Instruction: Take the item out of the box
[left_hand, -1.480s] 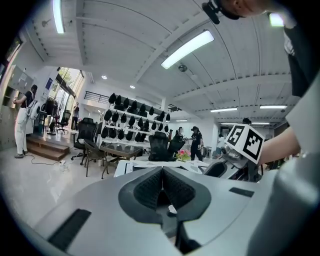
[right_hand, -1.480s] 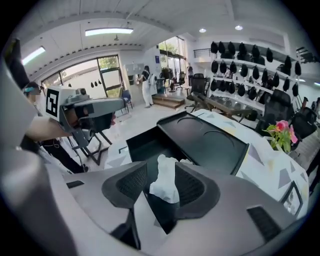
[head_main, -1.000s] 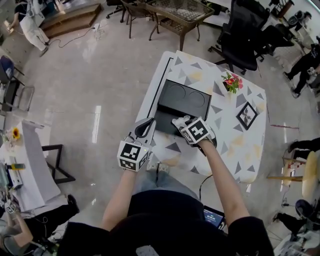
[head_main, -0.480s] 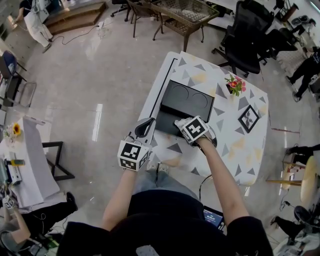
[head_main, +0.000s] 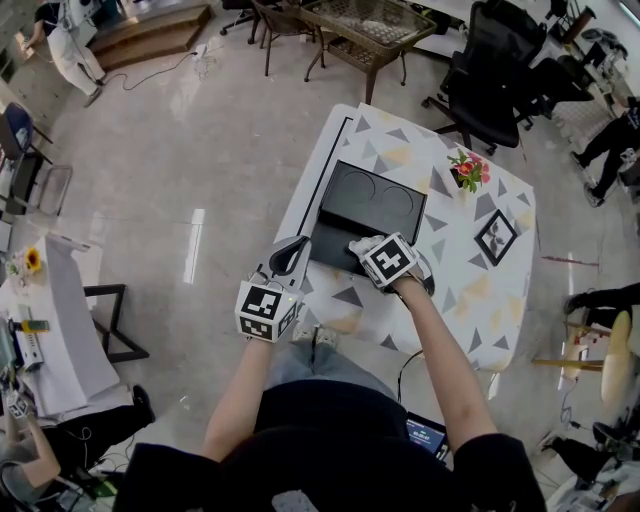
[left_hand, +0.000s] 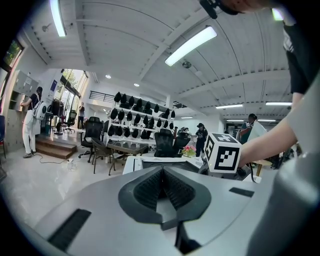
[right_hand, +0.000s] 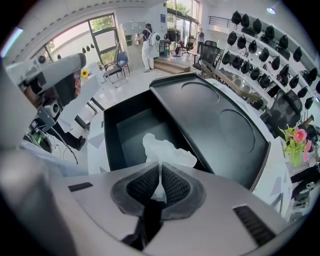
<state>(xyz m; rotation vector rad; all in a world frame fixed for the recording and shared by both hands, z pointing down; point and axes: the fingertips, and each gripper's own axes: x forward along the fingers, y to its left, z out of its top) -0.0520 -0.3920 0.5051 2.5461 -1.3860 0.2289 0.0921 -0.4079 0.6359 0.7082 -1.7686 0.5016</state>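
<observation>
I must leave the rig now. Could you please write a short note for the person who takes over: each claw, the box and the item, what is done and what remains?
Left claw: shut, empty, idle beside the table's near corner.
Right claw: at the open black box, jaws closing on the white crumpled item, which sits between the pads.
Lid: open, to one side of the opening.
Done: box open, item reached and pinched.
Left: lift the item out of the box, then probably set it on the table.
</observation>
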